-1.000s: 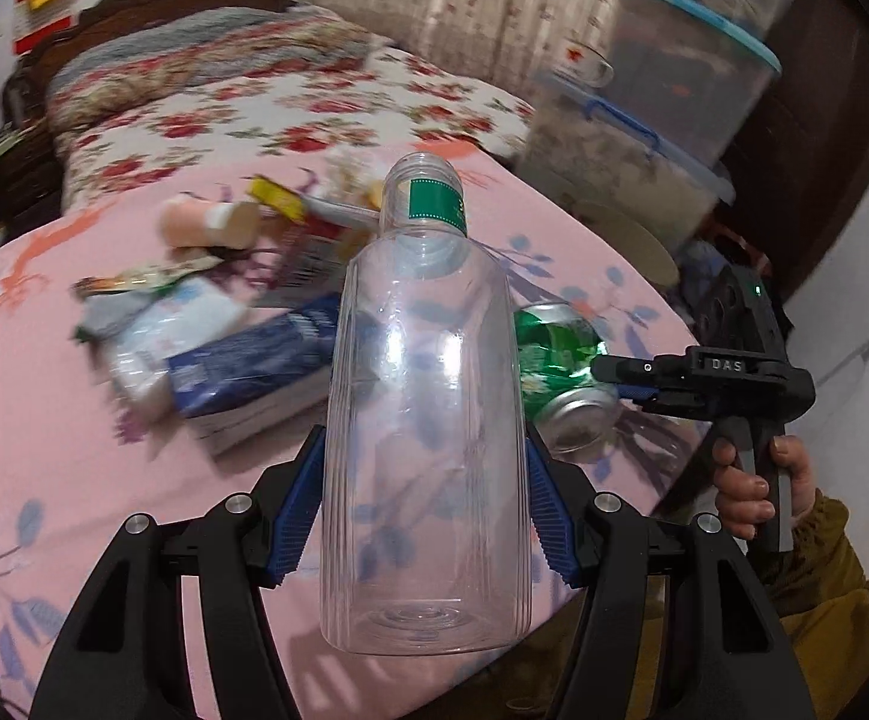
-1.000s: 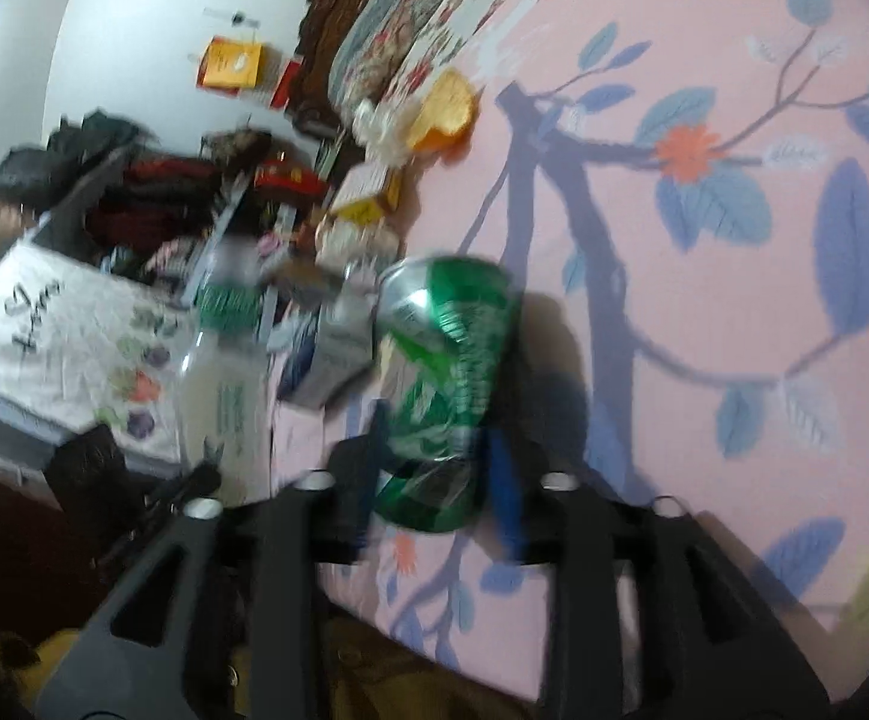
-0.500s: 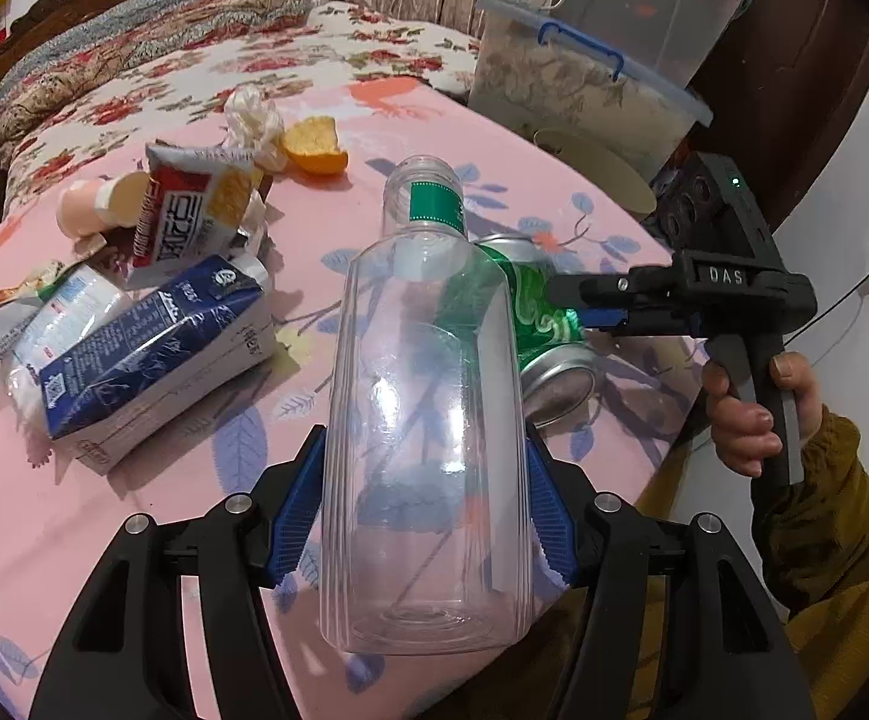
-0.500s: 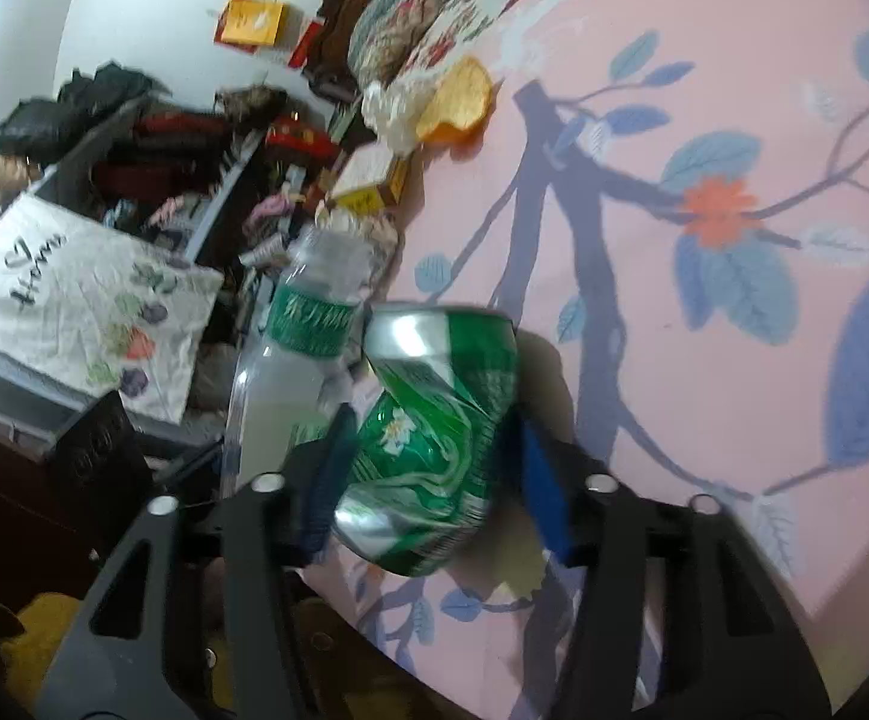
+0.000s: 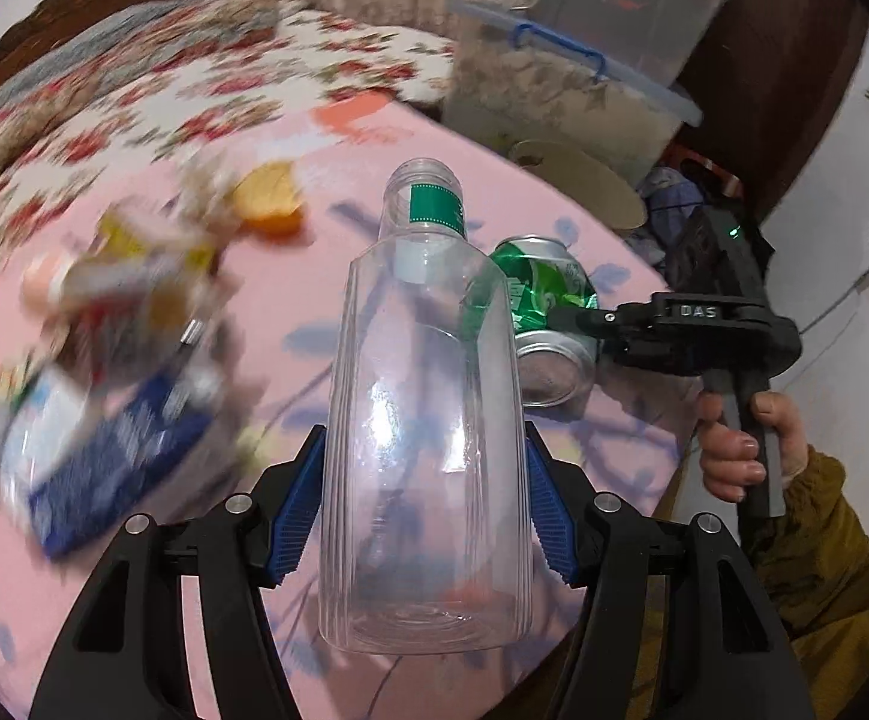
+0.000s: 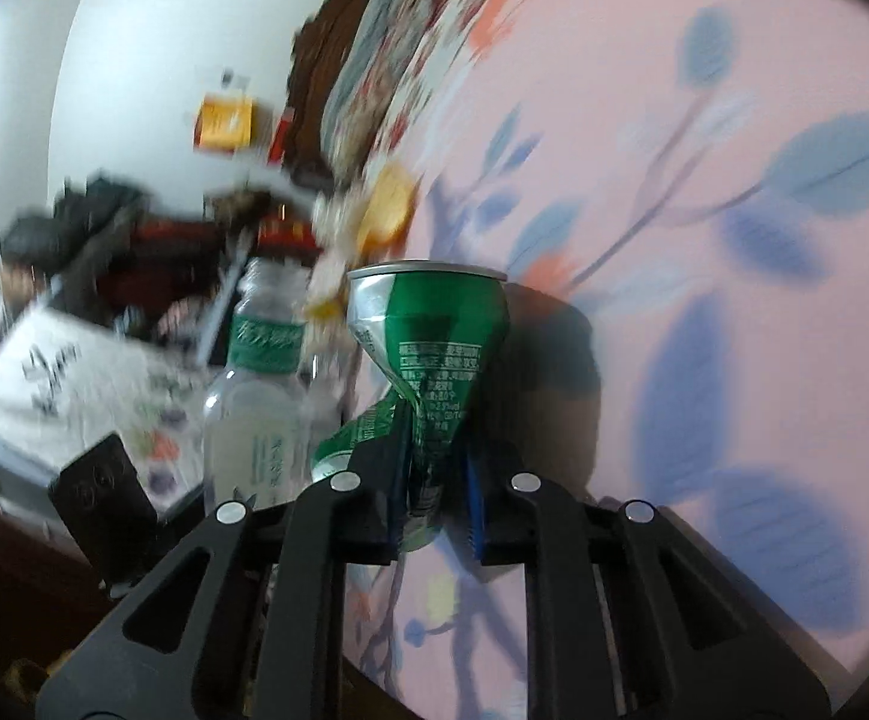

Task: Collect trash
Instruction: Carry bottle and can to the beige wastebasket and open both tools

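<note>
Both claws are matte black plastic with triangular cut-outs in their arms and round silver screw heads at the joints. The left claw (image 5: 425,504) carries ribbed blue pads (image 5: 299,516) on the inner faces of its fingers, and the right claw (image 6: 434,480) has the same blue lining. Seen from the side, the right one shows raised "DAS" lettering, a small green light and a grey grip. The person's sleeve (image 5: 824,546) is mustard-brown fabric.

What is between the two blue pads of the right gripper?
The crushed green can, its waist pinched as the right gripper closes on it; the right wrist view shows it.
</note>
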`<state>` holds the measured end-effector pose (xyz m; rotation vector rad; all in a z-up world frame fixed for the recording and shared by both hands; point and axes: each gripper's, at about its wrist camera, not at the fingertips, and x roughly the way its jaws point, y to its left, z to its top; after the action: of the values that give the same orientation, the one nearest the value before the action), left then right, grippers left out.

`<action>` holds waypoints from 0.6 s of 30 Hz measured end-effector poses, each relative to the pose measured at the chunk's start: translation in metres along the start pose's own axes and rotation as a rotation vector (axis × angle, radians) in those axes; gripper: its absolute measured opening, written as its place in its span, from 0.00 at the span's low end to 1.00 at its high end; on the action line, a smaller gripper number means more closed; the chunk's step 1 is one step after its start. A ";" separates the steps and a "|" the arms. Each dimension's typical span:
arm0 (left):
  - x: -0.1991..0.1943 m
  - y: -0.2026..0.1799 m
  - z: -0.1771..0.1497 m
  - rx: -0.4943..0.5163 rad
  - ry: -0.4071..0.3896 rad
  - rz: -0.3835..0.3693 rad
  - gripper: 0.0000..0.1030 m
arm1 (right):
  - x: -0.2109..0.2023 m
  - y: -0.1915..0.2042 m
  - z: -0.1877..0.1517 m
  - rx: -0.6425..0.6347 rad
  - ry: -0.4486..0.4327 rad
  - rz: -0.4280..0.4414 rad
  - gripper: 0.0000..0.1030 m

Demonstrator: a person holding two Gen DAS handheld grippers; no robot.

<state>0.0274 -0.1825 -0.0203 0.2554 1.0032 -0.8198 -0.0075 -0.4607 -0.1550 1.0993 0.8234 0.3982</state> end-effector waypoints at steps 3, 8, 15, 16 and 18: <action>0.016 -0.022 0.037 0.073 0.013 -0.034 0.57 | -0.039 -0.017 0.020 0.046 -0.138 -0.012 0.15; 0.069 -0.065 0.110 0.176 0.080 -0.109 0.57 | -0.111 -0.039 0.055 0.097 -0.379 -0.098 0.15; 0.173 -0.112 0.208 0.193 0.242 -0.230 0.58 | -0.161 -0.057 0.104 0.106 -0.541 -0.249 0.15; 0.187 -0.118 0.216 0.200 0.255 -0.228 0.59 | -0.160 -0.059 0.110 0.110 -0.545 -0.271 0.15; 0.211 -0.126 0.229 0.204 0.274 -0.193 0.59 | -0.159 -0.066 0.118 0.119 -0.544 -0.292 0.16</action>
<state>0.1434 -0.4963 -0.0505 0.4601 1.2147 -1.0856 -0.0289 -0.6670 -0.1285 1.1048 0.5117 -0.1959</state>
